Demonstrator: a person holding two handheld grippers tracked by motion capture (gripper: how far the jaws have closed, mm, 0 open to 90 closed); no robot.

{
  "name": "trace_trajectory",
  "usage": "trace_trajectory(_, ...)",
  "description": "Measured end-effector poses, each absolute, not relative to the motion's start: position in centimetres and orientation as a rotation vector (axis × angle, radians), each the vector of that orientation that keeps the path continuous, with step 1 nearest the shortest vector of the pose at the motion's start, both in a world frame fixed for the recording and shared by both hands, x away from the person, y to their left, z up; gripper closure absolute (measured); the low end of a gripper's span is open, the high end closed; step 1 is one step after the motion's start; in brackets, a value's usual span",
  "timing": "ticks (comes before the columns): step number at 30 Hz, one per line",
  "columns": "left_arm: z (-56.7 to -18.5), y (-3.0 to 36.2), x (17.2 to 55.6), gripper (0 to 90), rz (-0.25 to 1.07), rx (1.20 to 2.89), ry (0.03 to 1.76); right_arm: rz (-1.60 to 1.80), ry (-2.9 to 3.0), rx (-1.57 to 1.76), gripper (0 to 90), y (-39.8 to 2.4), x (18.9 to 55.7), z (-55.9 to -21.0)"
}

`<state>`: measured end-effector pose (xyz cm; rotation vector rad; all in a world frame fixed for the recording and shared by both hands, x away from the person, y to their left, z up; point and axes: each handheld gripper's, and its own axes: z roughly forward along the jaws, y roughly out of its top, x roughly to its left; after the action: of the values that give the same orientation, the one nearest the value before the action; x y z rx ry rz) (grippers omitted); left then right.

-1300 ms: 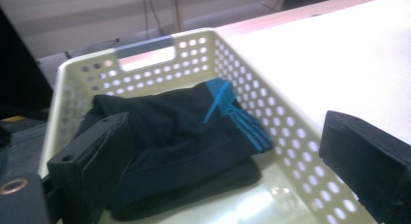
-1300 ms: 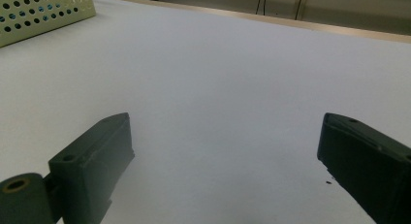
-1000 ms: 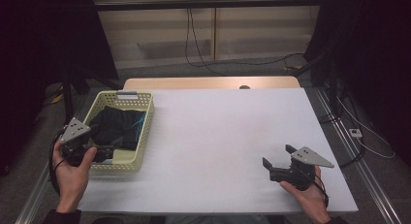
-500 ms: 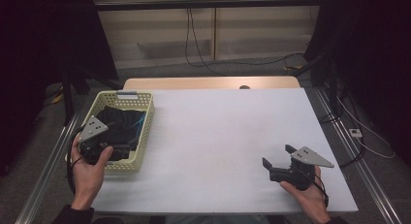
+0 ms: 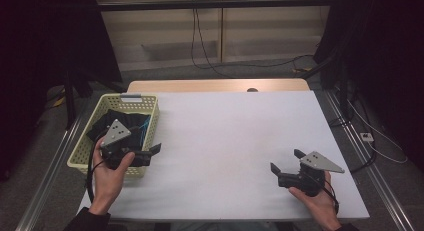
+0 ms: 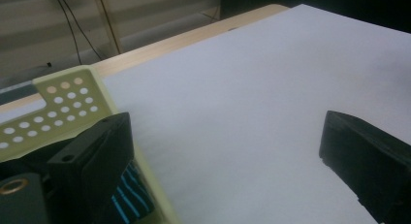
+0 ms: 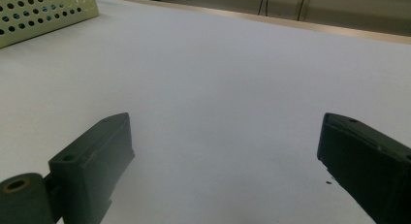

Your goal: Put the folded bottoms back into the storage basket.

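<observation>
Two grippers in view, both with fingers spread wide and nothing between them. Left gripper [image 5: 150, 153] sits over the right-hand rim of the basket [image 5: 85, 146], at its near corner, fingers pointing out across the bench [image 5: 230, 136]. In the left gripper view one finger [image 6: 97, 156] is over the basket's inside and the other [image 6: 368, 156] is over the white bench top, so the rim runs between them. Dark cloth [image 5: 117, 123] with blue stripes lies in the basket, just behind and under the left gripper; can't tell if the fingers touch it. Basket is pale yellow-green, perforated walls, at the left edge of the bench. Right gripper [image 5: 286, 161] is low over the near right part of the bench, well apart from the basket, fingers aimed left toward it. Basket's corner [image 7: 48, 13] shows far off in the right gripper view.
</observation>
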<state>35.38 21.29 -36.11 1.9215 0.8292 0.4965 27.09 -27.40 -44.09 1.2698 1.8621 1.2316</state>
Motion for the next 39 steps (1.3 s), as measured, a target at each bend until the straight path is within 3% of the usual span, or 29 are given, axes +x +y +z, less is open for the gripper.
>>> trace_trajectory(23, -39.4, 16.1, 35.3, 5.6, 0.416, 1.997, 0.773, 1.236, 1.865, 1.271, 5.6, -27.4, 27.1, -44.1)
trace_trajectory(39, -42.6, 16.2, 34.6, 5.0, 0.359, 1.959, 0.774, 1.238, 1.862, 1.272, 5.5, -27.4, 27.0, -44.1)
